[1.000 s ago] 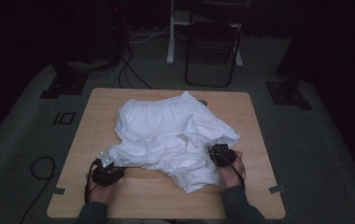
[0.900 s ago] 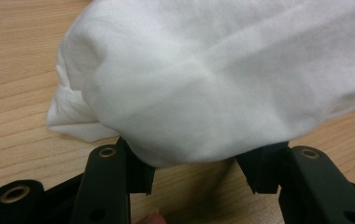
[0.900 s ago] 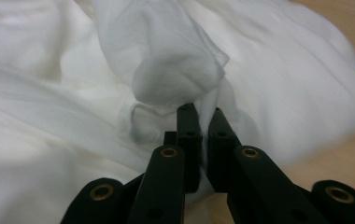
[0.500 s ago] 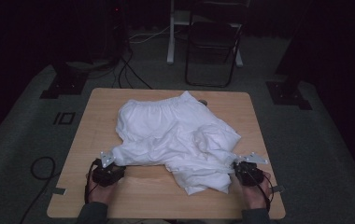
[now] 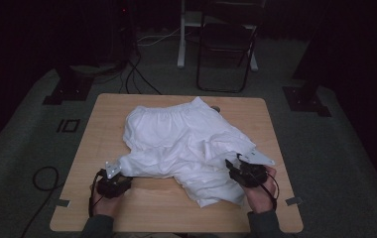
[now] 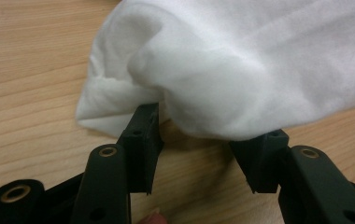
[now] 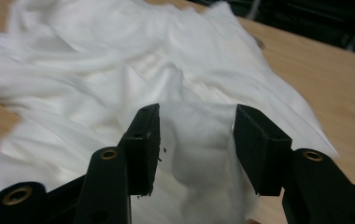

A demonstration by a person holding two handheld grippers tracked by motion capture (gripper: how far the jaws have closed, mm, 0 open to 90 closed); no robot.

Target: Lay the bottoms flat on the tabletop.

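White shorts are spread mid-desk, crumpled; judged light, soft, limp. Left gripper: fingers half-wide, near-left hem bunched betw. them, unpinched. Right gripper: fingers just opened, over near-right leg. Hem corners are judged best holds.

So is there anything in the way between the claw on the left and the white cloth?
No, nothing visible is in the way. The left claw sits open right at the edge of the white cloth, with a fold of it bulging down between the two jaws and bare wooden table beneath.
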